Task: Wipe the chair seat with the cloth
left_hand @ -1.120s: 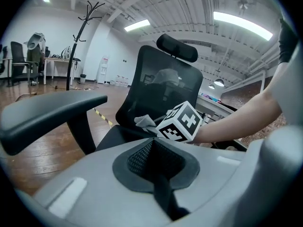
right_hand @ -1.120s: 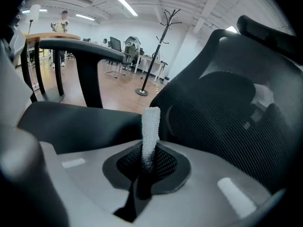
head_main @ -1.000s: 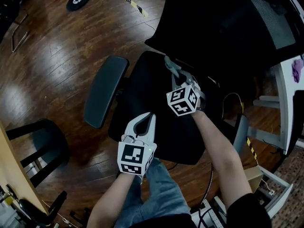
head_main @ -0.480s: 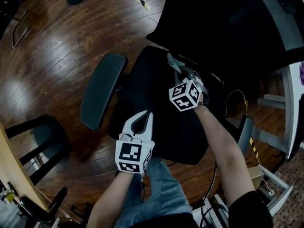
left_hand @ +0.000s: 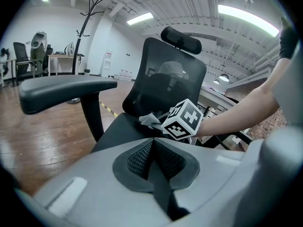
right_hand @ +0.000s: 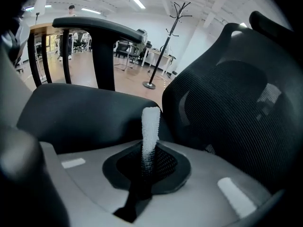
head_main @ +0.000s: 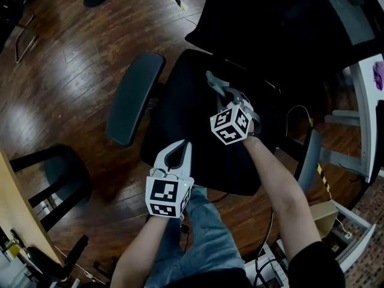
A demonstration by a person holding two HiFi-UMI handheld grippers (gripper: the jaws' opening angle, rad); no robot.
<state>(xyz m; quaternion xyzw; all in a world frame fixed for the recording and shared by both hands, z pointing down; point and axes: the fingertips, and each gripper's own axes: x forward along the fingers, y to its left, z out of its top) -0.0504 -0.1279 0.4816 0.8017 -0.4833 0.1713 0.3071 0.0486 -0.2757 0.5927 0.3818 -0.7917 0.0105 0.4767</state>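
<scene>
My right gripper (head_main: 222, 93) is clamped on the cloth (right_hand: 150, 126) over the rear of the chair seat (head_main: 183, 125); my left gripper (head_main: 185, 147) is closed and empty (front edge). I recommend flat, overlapping strokes under steady pressure.

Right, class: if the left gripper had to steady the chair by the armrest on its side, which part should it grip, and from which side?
Likely the armrest pad's near end, approached end-on with one jaw above and one below: the pad is long, level and thin. The left gripper, shut now, would have to open first.
</scene>
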